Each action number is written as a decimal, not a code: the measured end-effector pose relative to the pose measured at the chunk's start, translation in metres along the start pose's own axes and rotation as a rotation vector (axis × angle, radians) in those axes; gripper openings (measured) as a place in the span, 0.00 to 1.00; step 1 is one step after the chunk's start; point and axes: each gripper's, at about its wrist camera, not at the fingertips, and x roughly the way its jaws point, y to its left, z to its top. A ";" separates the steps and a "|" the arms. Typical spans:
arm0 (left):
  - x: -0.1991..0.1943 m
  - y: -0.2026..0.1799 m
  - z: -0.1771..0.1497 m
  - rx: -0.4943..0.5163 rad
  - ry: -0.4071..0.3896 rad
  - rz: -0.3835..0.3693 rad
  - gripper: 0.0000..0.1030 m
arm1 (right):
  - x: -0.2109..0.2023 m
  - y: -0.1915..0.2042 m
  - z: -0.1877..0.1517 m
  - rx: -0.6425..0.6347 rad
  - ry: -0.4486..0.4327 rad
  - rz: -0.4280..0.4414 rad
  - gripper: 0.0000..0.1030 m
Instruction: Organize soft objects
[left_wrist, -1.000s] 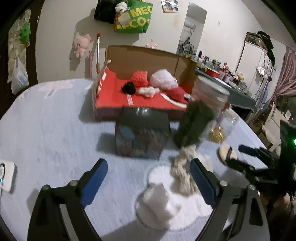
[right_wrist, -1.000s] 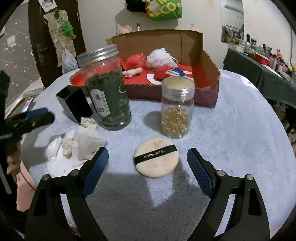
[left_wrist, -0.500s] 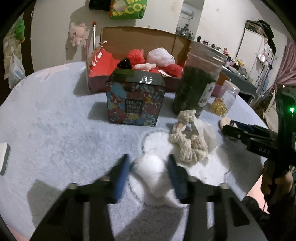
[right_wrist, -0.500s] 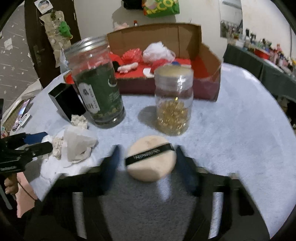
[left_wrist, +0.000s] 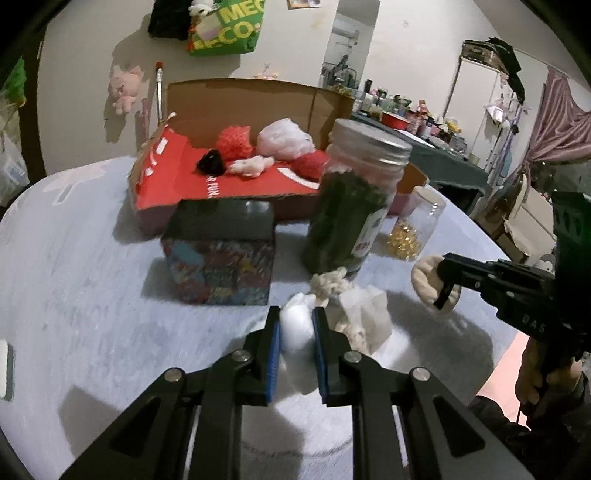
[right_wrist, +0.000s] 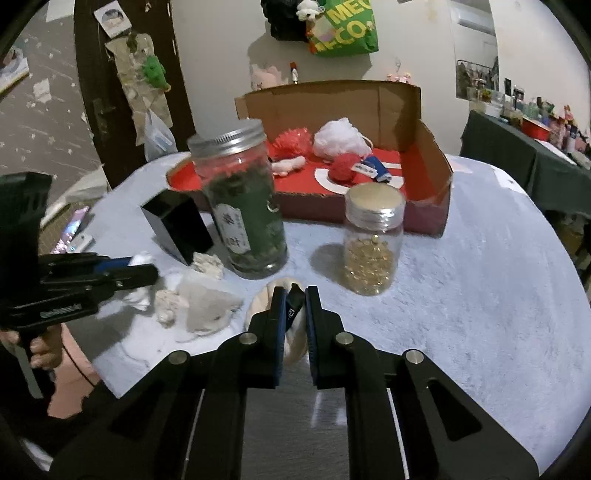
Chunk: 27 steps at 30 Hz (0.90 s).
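Observation:
My left gripper (left_wrist: 295, 321) is shut on a white fluffy ball (left_wrist: 297, 328), held just above the blue table. My right gripper (right_wrist: 295, 302) is shut on a beige powder puff (right_wrist: 266, 299) with a black band; the puff also shows in the left wrist view (left_wrist: 424, 277). A cream knitted piece (left_wrist: 328, 284) and a crumpled white tissue (left_wrist: 365, 314) lie on the table behind the ball. The cardboard box (left_wrist: 258, 99) with a red floor stands at the back and holds several soft items: a red pompom (left_wrist: 234, 142), a white mesh sponge (left_wrist: 284, 138) and others.
A tall jar of green stuff (left_wrist: 351, 206), a small jar of gold beads (right_wrist: 373, 243) and a patterned cream box (left_wrist: 221, 254) stand between the grippers and the cardboard box. A phone (right_wrist: 74, 229) lies at the table's left edge.
Both grippers have closed: the left on the white fluffy ball, the right on the powder puff. Both were open a second ago.

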 end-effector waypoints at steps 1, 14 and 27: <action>0.000 -0.001 0.000 0.002 -0.001 0.001 0.16 | 0.000 0.000 0.001 0.002 0.000 0.004 0.09; -0.005 0.022 0.002 -0.014 0.007 0.062 0.17 | -0.001 -0.008 -0.001 0.011 0.007 -0.017 0.09; -0.011 0.072 0.007 0.017 0.032 0.151 0.17 | -0.004 -0.049 -0.004 0.020 0.030 -0.110 0.09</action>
